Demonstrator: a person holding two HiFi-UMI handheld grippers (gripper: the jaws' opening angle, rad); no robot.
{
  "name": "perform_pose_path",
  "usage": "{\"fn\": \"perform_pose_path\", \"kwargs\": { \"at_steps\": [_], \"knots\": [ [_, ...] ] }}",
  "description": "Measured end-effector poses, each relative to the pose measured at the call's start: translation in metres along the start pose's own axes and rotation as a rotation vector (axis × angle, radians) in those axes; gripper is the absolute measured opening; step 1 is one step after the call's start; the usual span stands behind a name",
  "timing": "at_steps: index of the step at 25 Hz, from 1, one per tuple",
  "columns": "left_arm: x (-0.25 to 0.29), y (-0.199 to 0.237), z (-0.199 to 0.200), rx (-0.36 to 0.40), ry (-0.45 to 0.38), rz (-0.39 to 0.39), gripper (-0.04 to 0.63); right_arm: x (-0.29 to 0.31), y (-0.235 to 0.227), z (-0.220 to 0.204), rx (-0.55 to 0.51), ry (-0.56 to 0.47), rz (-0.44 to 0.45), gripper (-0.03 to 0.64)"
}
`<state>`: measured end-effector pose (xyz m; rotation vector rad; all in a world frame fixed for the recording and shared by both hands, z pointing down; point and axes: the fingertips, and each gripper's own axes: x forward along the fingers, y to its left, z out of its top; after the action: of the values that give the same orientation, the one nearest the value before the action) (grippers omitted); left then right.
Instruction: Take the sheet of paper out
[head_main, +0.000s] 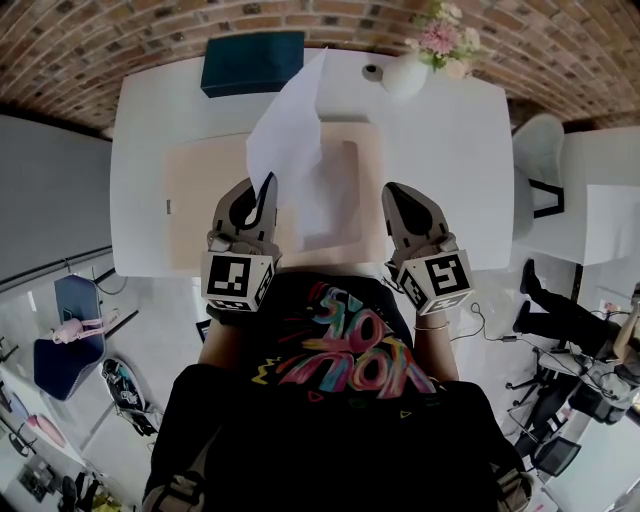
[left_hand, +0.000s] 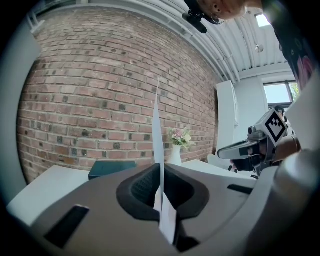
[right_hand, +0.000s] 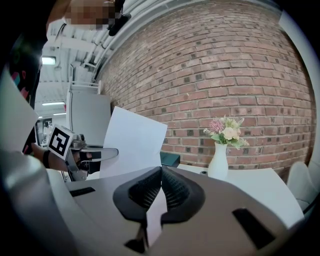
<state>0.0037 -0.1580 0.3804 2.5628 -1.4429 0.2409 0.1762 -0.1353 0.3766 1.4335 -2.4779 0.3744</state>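
Gripping the sheet of paper (head_main: 288, 130) by its near lower corner, the left gripper (head_main: 255, 190) has its jaws pressed tight on the edge, and the sheet stands up out of them, rising above the white table (head_main: 450, 150) toward the brick wall. From the right gripper view it shows as a broad white panel in the air, beside the left tool.

Over on the other side, the right gripper (head_main: 400, 195) is closed too, with a pale strip (right_hand: 154, 220) caught between its pads. What that strip belongs to I cannot tell for sure. My guess is the edge of the pale sleeve (head_main: 338, 200) lying on the beige mat (head_main: 200, 200).

So this looks like the pull-out itself, and late in it: most of the sheet is up and clear. Whether its far lower edge is free of the sleeve, no view shows.

Next move, as I read it: the left hand draws the sheet up and away along its own plane, with no twist, while the right anchors what it holds. Then the sheet wants a flat landing on bare tabletop, away from the vase (head_main: 403, 75).
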Motion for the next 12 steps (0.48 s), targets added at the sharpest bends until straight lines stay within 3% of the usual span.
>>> {"fn": "perform_pose_path", "kwargs": {
  "at_steps": [12],
  "knots": [
    [0.0013, 0.0011, -0.0005, -0.007, 0.002, -0.004, 0.025, 0.0006, 0.0026, -0.0025, 0.005, 0.002, 0.011, 0.020]
  ]
}}
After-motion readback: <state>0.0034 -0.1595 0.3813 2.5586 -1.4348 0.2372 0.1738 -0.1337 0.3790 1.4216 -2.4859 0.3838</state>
